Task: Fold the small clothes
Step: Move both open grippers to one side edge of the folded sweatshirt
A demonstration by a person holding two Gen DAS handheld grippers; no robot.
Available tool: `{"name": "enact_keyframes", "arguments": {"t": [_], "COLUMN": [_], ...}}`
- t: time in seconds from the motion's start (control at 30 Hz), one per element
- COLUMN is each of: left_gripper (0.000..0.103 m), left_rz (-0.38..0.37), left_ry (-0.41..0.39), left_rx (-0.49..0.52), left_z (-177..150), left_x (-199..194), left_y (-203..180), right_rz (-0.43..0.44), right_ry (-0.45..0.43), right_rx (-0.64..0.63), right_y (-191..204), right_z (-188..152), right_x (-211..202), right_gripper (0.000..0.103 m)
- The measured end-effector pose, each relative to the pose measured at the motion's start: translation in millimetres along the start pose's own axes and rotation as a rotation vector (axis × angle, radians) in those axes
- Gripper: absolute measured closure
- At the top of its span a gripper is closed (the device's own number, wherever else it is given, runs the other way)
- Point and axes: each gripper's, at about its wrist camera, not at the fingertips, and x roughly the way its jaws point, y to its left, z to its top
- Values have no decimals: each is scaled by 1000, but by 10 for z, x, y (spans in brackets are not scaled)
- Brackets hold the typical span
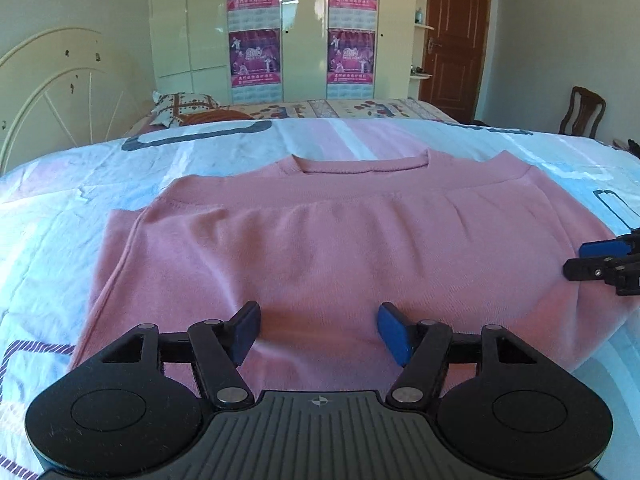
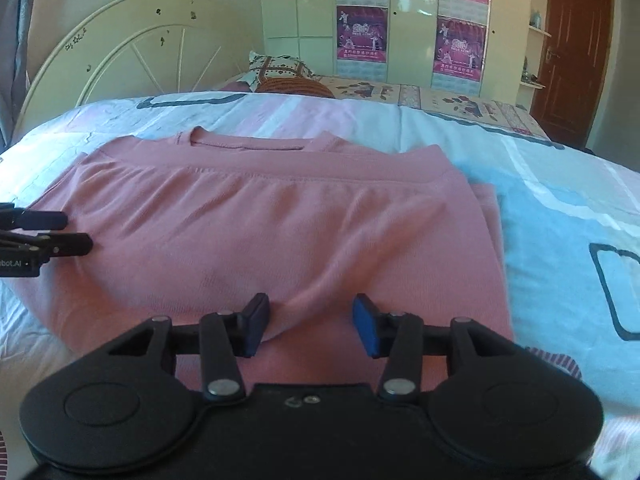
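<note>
A pink top (image 1: 320, 248) lies flat on the bed, neckline at the far side, its lower part folded up over the chest. It also shows in the right wrist view (image 2: 260, 224). My left gripper (image 1: 318, 334) is open and empty, low over the near folded edge. My right gripper (image 2: 310, 324) is open and empty over the near edge further right; a fold of cloth rises between its pads without being pinched. Each gripper's tips show at the edge of the other's view: the right gripper's fingers (image 1: 600, 258) and the left gripper's fingers (image 2: 48, 232).
The bed has a pale blue, pink and white sheet (image 1: 72, 216). A pillow (image 1: 184, 108) and a cream headboard (image 1: 60, 88) are at the far left. A wardrobe with posters (image 1: 304, 28), a brown door (image 1: 456, 40) and a wooden chair (image 1: 584, 112) stand beyond.
</note>
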Motion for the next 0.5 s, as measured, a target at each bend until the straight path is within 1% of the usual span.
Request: {"name": "enact_keyframes", "arguments": {"t": [0.03,0.1,0.17,0.2,0.23,0.33,0.4,0.43,0.47,0.5], "left_gripper": [38,38,38,38,38,38,38,38,38,38], "left_rz": [17,44,59,109,130,139,156,139,103,81], "left_ry": [13,32,22,33,29,36,39,21,-7,-23], "left_rx": [-2,-11,-21,-12,-8,-65,-80,-91,-93,-81], "left_z": [-54,-194,-307,-338,-368,-438,-405,-371,-339,-311], "left_x": [-33,-107,-199,-224,-259,-342,-411,-463,-512,-528], "left_y": [55,192,316,348,389,556,520,459,356,228], "right_rz": [-6,-67,-82,-101,-116,-127,-141,-123,-89,-49], "right_ry": [-3,18,23,29,33,42,24,-9,-37,-42], "right_rx": [10,0,20,22,20,49,54,58,62,53], "right_y": [-51,-145,-290,-329,-354,-411,-320,-242,-133,-1], "right_z": [-33,-125,-234,-267,-294,-337,-297,-271,-241,-211], "right_x": [-52,-111,-192,-225,-252,-310,-381,-438,-485,-483], "right_gripper": [58,59,59,59,59,59,58,57,57,59]}}
